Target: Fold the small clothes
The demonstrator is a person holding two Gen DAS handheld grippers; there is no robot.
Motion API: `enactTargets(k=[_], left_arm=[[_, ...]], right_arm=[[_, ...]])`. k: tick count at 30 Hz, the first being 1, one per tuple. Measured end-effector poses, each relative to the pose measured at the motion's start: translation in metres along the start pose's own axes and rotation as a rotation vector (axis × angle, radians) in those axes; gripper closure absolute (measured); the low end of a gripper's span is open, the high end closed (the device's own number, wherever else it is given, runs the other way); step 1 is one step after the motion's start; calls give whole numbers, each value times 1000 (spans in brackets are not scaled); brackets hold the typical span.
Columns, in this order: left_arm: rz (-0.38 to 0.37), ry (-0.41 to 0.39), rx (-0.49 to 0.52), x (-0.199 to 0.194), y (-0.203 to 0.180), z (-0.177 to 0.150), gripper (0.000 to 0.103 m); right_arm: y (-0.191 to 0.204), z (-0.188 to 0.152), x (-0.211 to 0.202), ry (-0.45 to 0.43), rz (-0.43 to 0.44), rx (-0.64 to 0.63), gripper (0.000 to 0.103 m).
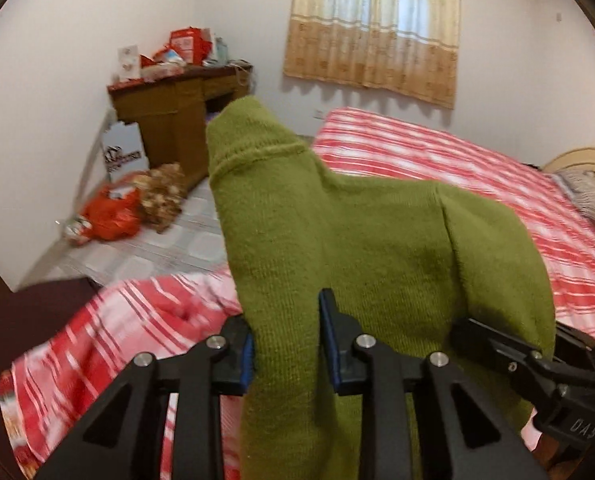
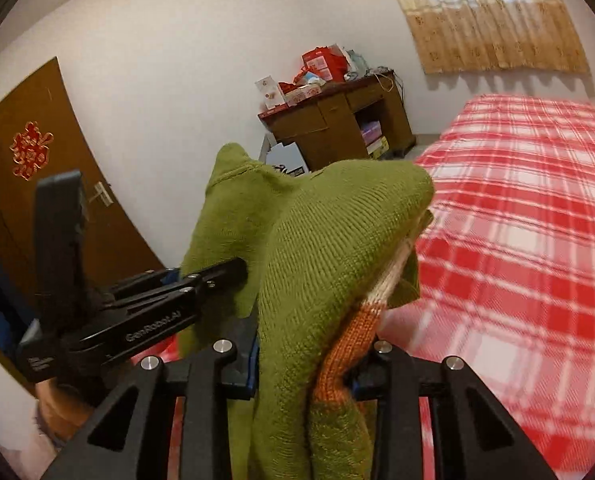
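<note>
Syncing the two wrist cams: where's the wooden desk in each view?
Left wrist: wooden desk upper left, against the wall, just left of the green sweater.
Right wrist: desk upper centre, beyond the sweater's top edge, left of the red checked bed.
Shared landmark: the yellow curtain, up and right of the desk in both.

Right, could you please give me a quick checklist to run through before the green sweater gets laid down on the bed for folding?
1. Left gripper clamps the green sweater: ok, knit sits between its blue pads.
2. Right gripper clamps the sweater: ok, a green and orange bunch fills it.
3. Sweater lifted off the bed: ok, it hangs in the air.
4. Sweater spread flat between the grippers: not ok, it is bunched and draped.
5. Landing spot on the plaid cover is free: ok, at least in the part that shows.
6. Sleeves hanging untangled: cannot tell, the lower part is hidden.
</note>
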State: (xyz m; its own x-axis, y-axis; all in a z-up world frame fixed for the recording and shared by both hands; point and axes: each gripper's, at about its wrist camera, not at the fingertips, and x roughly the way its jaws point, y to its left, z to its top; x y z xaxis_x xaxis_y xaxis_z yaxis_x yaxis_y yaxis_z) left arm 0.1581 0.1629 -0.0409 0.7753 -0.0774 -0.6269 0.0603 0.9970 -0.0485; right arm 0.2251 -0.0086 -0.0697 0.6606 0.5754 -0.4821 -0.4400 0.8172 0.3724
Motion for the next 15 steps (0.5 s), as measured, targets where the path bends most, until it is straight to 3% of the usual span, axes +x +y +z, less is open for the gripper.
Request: enactTargets(k=[3,6,7,9,15], left_arm=[[56,-10,1,47,10,-2,74],[160,93,-12,100,21,-15,76],[142,144,-49,109,28,-18,77],[92,130,-129,106,40,-12,75],[97,135,-116,99,40,-16,70]], right_arm=[[-20,-3,49,-6,-68,7,70],[-51,-16,88,84,-171,45,70],[-63,-20,94,103,-148,88,69],[-83,-21,93,107,-95,188,63],[-94,-18,86,116,-68,238,59]])
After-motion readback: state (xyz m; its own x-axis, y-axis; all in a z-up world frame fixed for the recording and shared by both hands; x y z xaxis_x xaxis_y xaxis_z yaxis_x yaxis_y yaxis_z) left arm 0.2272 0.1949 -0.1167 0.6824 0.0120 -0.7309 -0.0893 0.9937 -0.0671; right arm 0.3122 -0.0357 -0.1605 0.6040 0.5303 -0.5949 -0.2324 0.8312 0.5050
